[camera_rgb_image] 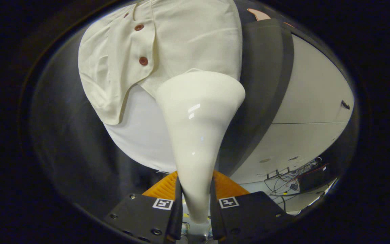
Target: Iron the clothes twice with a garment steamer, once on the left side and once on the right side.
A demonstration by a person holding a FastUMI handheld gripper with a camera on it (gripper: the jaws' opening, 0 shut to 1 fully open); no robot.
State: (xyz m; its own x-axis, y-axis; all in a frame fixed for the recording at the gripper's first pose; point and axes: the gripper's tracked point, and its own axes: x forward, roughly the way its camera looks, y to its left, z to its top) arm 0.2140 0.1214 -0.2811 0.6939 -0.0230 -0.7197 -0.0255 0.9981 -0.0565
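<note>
Gripper fingers clamped on steamer handle, head pressed to hanging shirt beside buttons; could snag the placket or bunch cloth if dragged sideways.

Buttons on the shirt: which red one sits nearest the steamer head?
The lowest button, on the cream shirt just left of the steamer head held in the gripper; the others lie farther beyond.

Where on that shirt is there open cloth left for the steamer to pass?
The gripper is shut on the steamer. Open cloth lies on the shirt above the steamer's head. It is crowded beside the buttons and folded hem.
</note>
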